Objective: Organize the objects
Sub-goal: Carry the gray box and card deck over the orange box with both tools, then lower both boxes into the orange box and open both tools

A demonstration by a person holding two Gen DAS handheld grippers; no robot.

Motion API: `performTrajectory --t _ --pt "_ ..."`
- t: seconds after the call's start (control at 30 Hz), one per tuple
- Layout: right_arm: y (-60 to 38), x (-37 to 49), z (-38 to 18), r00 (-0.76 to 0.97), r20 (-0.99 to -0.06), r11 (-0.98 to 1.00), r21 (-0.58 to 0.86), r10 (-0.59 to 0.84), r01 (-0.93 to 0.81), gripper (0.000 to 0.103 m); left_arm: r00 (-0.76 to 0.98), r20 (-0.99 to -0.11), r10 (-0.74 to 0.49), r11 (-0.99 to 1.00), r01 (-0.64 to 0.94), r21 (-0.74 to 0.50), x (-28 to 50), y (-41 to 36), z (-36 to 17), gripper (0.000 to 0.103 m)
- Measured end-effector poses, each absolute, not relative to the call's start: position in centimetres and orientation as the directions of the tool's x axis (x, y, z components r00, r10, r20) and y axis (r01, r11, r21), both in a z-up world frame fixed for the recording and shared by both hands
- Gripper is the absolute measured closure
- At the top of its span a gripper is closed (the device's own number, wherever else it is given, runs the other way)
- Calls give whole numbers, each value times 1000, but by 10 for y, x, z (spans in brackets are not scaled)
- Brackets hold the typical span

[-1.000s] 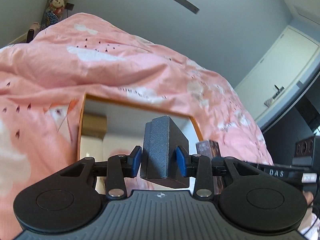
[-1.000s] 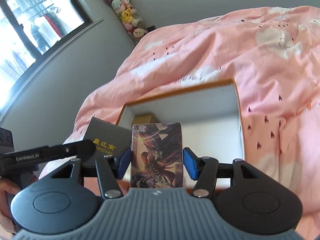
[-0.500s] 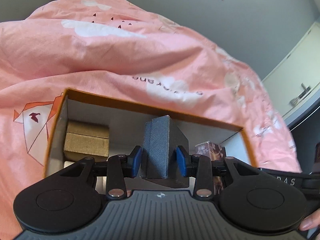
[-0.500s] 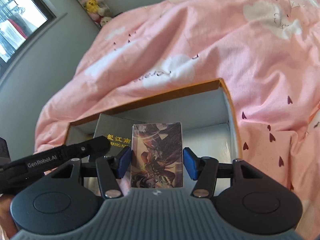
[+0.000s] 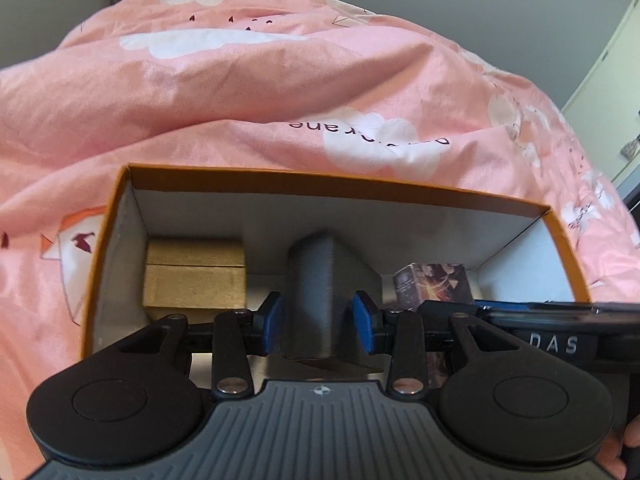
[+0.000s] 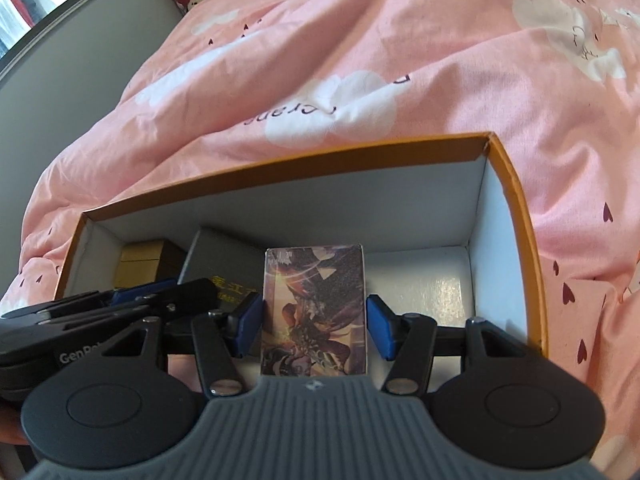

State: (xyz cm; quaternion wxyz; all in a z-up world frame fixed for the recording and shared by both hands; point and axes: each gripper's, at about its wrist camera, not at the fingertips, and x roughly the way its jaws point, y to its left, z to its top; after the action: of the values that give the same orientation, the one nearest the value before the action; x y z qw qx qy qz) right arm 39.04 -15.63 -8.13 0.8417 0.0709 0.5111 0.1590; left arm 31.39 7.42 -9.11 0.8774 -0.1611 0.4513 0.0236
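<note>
Over the orange box (image 5: pixel 552 220), both grippers tilt downward — left gripper (image 5: pixel 320 322) grasping grey box (image 5: pixel 320 280), right gripper (image 6: pixel 314 322) grasping card pack (image 6: pixel 314 308).

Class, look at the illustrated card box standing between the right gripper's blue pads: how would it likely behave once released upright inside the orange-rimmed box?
The tall, thin illustrated card box probably tips easily, standing on a narrow end. Its glossy printed face may slip against the right gripper pads. Flat, straight sides suggest it is stiff and won't roll on the orange-rimmed box's floor.
</note>
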Motion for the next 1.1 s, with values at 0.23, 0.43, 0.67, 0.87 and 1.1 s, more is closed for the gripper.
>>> performTrajectory --t 0.23,0.43,0.67,0.87,1.1 --pt "-153 393 -84 425 -853 952 256 304 -168 45 635 -765 -107 941 -184 -285 301 82 -74 48" --pt "-145 403 -91 396 -867 954 274 301 -124 45 657 -748 -94 942 -185 -281 293 89 -58 41" --pt "-130 412 -98 398 -876 962 244 271 -118 74 648 -752 -116 928 -200 -315 285 99 -62 41" --pt "-137 417 -100 376 -871 949 297 316 -108 72 652 -749 -118 928 -196 -317 281 100 -64 41" --pt "-143 402 -90 388 -865 948 283 317 -144 72 659 -743 -119 935 -177 -307 272 96 -60 41"
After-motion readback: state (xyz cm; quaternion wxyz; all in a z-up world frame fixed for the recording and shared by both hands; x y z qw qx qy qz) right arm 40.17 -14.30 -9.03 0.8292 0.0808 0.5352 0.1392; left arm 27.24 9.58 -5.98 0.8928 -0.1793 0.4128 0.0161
